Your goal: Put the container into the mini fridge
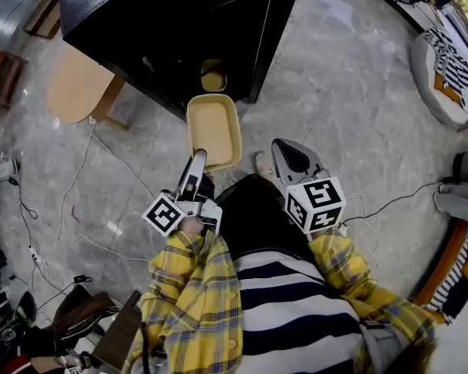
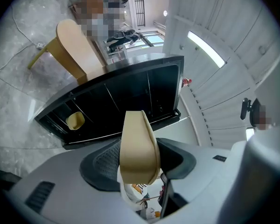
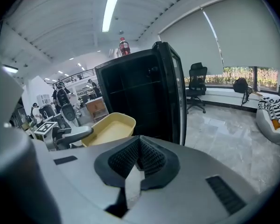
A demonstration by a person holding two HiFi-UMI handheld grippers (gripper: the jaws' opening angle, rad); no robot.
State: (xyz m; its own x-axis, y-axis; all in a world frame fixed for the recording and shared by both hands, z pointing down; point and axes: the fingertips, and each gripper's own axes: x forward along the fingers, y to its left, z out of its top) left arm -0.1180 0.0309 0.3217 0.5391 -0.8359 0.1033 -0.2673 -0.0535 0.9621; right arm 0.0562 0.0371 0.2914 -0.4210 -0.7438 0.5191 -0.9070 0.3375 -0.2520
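A beige rectangular container point(image 1: 213, 127) hangs level in front of the open black mini fridge point(image 1: 179, 22). My left gripper point(image 1: 199, 160) is shut on the container's near rim, and the left gripper view shows the rim point(image 2: 138, 146) clamped edge-on between the pads. A small yellow cup point(image 1: 213, 76) sits low inside the fridge point(image 2: 126, 97). To the right of the container, my right gripper point(image 1: 285, 153) is held near the person's knees, shut with nothing in it. The right gripper view shows the container point(image 3: 109, 127) at the fridge's point(image 3: 140, 92) opening, left of the door point(image 3: 177, 92).
A red bottle point(image 3: 124, 46) stands on top of the fridge. A wooden chair point(image 1: 78, 84) is left of it. Cables point(image 1: 101, 170) trail over the marble floor. A striped cushion point(image 1: 444, 68) lies far right, and an office chair point(image 3: 196, 85) stands by the window.
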